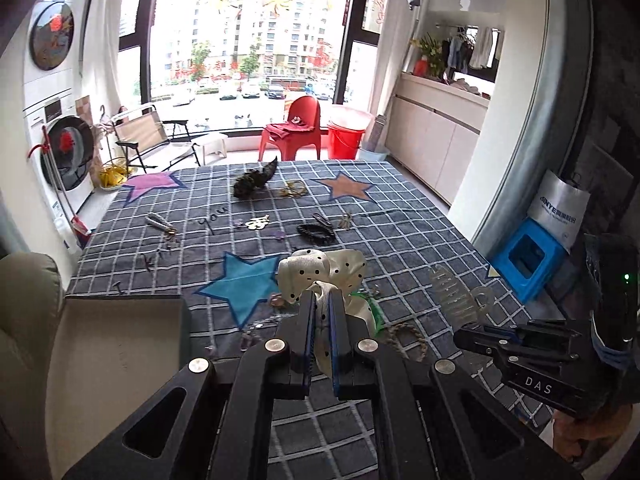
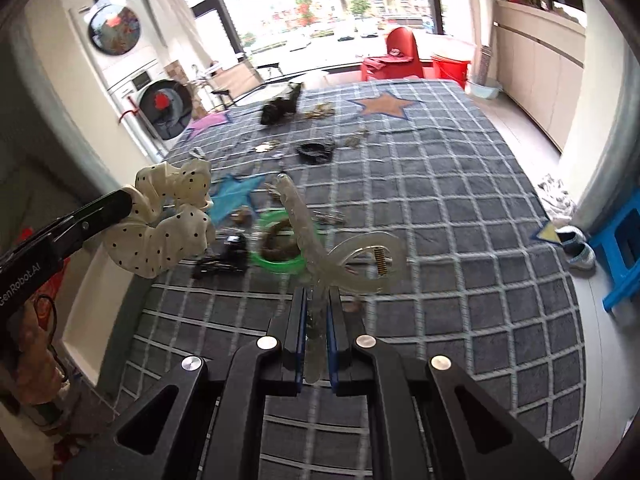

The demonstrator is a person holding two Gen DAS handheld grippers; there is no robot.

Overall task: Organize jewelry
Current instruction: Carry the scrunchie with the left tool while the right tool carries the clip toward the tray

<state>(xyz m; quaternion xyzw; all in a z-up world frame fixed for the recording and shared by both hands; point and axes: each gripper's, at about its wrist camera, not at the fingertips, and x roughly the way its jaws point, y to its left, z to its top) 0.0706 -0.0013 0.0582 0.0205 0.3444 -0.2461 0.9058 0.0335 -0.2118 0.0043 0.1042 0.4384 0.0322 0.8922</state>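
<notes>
- Two grippers, each with something pinched in it, both lifted off the table [image 1: 400,208].
- Left gripper [image 1: 322,300] is clenched on one cream scrunchie [image 1: 320,270] with black dots; it hangs above the blue star [image 1: 244,280].
- Right gripper [image 2: 317,296] is clamped on one clear plastic hair claw [image 2: 352,252], held over the near part of the checked cloth.
- Left on the cloth under them: one green ring [image 2: 276,262] with a brown braided loop [image 2: 276,242] lying in it, plus a small black clip [image 2: 236,246] just beside.
- Farther back: one black scrunchie [image 1: 316,234], one dark feathery piece [image 1: 256,178], one pearl clip [image 1: 160,222].
- Stars on the cloth I can count: three – blue, pink [image 1: 150,184], orange [image 1: 346,186].
</notes>
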